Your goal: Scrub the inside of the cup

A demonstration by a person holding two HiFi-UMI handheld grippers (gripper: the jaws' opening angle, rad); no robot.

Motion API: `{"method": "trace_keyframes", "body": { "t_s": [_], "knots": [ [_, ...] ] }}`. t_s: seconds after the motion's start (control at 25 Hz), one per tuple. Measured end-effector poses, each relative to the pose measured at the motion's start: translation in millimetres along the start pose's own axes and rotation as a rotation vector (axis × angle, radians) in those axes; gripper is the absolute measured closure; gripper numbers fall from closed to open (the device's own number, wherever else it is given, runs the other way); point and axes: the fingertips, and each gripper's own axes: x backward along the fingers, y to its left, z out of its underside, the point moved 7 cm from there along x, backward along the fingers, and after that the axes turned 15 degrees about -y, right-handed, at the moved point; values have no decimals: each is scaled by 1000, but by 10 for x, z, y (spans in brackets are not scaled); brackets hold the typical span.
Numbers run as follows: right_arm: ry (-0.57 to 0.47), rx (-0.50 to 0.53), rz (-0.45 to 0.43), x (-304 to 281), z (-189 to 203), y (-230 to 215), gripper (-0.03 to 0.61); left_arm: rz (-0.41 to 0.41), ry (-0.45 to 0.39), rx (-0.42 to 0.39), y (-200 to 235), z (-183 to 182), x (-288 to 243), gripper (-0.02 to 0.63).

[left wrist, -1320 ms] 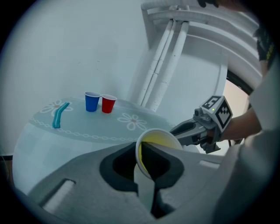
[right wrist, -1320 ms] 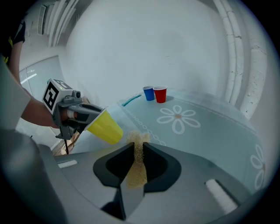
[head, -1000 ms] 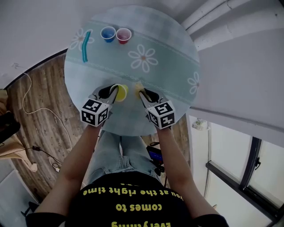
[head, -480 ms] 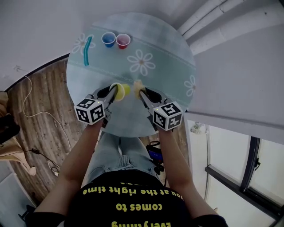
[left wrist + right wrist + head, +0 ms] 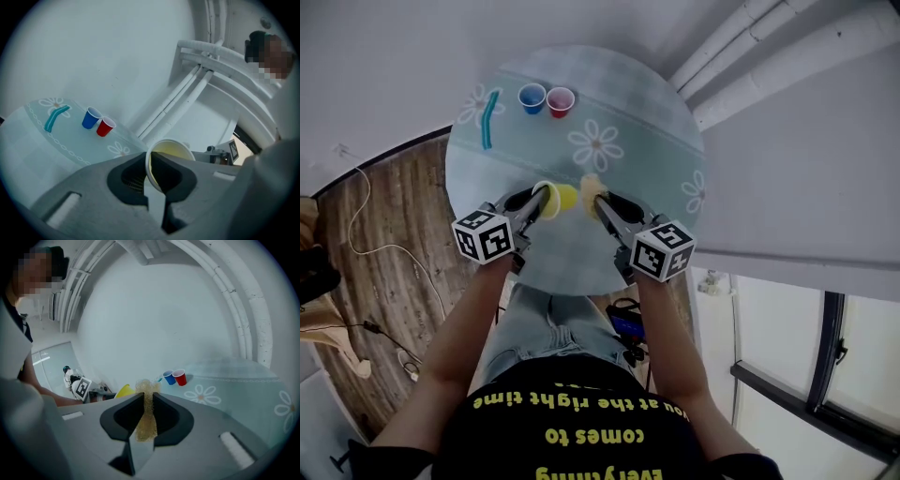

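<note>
A yellow cup [image 5: 558, 198] is held on its side above the round table [image 5: 647, 141], and my left gripper [image 5: 536, 200] is shut on its rim. In the left gripper view the jaws of my left gripper [image 5: 151, 163] pinch the cup's wall, one inside and one outside; the yellow cup's pale inside [image 5: 171, 151] faces the camera. My right gripper [image 5: 602, 201] is shut on a tan sponge [image 5: 592, 185] just right of the cup's base, with a small gap between them. In the right gripper view the sponge [image 5: 146, 416] stands upright between the jaws of my right gripper [image 5: 146, 401], and the yellow cup [image 5: 123, 391] shows beyond it.
A blue cup [image 5: 532, 97] and a red cup [image 5: 561, 101] stand side by side at the table's far edge, with a teal stick [image 5: 490, 119] to their left. White pipes [image 5: 741, 47] run along the wall to the right. Wood floor [image 5: 384, 216] lies left of the table.
The cup's base and the sponge have come slightly closer together. Both grips are unchanged, and the head view has shifted a little.
</note>
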Motion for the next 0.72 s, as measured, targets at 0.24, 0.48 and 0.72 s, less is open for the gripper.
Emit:
{"method": "trace_keyframes", "body": {
  "t_s": [0.24,0.48,0.72],
  "knots": [
    [-55,-58,-30,108,-186,92,518,50,-31,86,-105,-5,-3,589],
    [-106,-93,-67,180,-328,266,518,145,-46,182,-232,-43,12,589],
    [-121,-124,-101,232,-429,437,518,211,-78,267,-332,-82,37,589]
  ]
}}
